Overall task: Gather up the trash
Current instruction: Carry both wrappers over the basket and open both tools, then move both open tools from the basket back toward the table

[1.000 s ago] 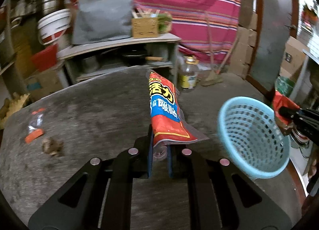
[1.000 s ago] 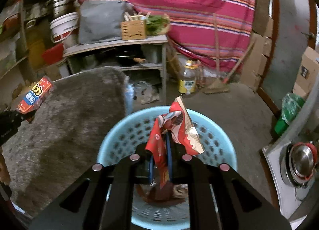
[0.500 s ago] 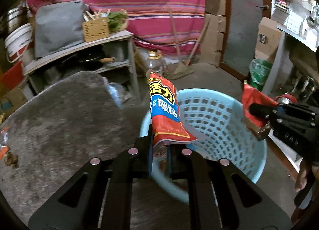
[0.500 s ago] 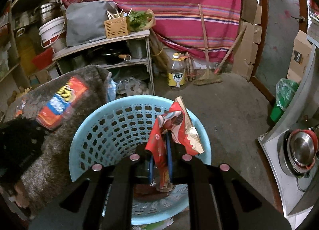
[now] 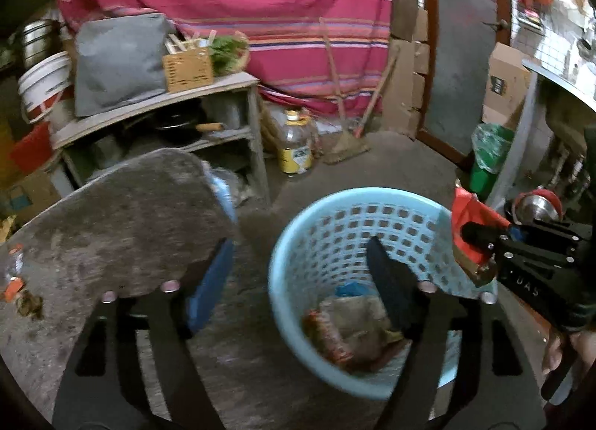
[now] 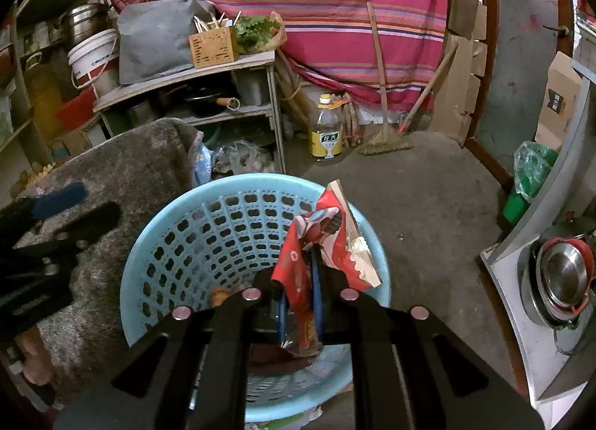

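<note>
A light blue plastic basket (image 5: 294, 244) stands on the floor beside a round grey table; it also shows in the right wrist view (image 6: 175, 244). My left gripper (image 5: 298, 281) is open and empty, spread wide over the basket's left rim. A red snack bag (image 5: 331, 340) lies inside the basket among other wrappers. My right gripper (image 6: 300, 288) is shut on a crumpled red wrapper (image 6: 327, 244) and holds it above the basket's near right rim. This wrapper also shows in the left wrist view (image 5: 469, 217).
The round grey table (image 5: 111, 214) has small scraps (image 5: 15, 284) at its left edge. A shelf unit (image 6: 186, 95), an oil bottle (image 6: 327, 132) and a broom (image 6: 383, 139) stand behind. A metal counter with steel bowls (image 6: 562, 277) is at the right.
My left gripper has opened and the red and blue snack bag has dropped into the basket. The right gripper still holds its wrapper over the basket.
</note>
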A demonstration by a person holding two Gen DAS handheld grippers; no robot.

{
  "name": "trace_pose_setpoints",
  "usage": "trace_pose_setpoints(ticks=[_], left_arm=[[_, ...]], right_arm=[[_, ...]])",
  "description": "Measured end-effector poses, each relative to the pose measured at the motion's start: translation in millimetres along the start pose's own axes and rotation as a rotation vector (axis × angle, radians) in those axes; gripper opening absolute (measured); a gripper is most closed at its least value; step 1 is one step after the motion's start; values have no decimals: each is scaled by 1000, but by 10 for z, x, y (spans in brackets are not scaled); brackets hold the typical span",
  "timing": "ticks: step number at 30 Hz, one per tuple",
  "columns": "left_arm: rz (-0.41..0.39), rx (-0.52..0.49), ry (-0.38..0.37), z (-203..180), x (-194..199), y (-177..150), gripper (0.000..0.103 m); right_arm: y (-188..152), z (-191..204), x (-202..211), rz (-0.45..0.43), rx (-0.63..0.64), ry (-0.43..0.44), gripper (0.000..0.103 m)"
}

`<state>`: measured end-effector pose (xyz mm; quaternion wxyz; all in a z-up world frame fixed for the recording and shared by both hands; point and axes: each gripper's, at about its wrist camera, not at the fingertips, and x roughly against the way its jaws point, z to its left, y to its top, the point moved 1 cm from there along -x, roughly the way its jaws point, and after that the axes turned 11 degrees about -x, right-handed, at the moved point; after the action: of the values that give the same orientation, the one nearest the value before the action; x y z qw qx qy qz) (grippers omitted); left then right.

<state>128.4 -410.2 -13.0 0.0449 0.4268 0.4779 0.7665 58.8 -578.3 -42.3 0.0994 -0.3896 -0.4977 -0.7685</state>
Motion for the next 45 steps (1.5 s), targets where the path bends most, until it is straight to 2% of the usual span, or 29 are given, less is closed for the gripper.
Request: trace_pose_setpoints(ticks=[8,9,10,11,12,15,17,20,23,31,39,45], left_arm=[[-20,65,143,651,372,-300,97],[-22,76,151,729,409,-336,97],[-19,86,159,811,437,-366,97],[-14,97,172,912,474,-409,97],[-11,102,179,977,503,-440,97],[-8,127,209,1223,610,-562,97],[-1,148,222,1393,675,-654,97],[2,177,246,1630,763,-776,98],[6,211,285,1924,907,-941,98],[19,274,407,2685,1341,-1396,98],[58,330,517,3390,1649,-1851,98],[100,339,547,3699,1704,-2151,98]], right_arm=[[-56,258,-183,19,34,0,15],[-59,285,-231,30,33,-10,19],[-62,303,-266,38,30,-20,38],[-68,314,-289,40,26,-31,61],[-89,338,-311,36,26,-53,69],[-146,389,-334,35,43,-94,73],[-165,414,-337,41,42,-105,80],[-174,487,-277,21,43,-133,84],[-154,643,-141,-17,29,-119,92],[-190,1554,52,-60,83,-6,93],[-475,2416,-12,-34,111,82,93],[-668,2936,-98,-16,156,101,93]])
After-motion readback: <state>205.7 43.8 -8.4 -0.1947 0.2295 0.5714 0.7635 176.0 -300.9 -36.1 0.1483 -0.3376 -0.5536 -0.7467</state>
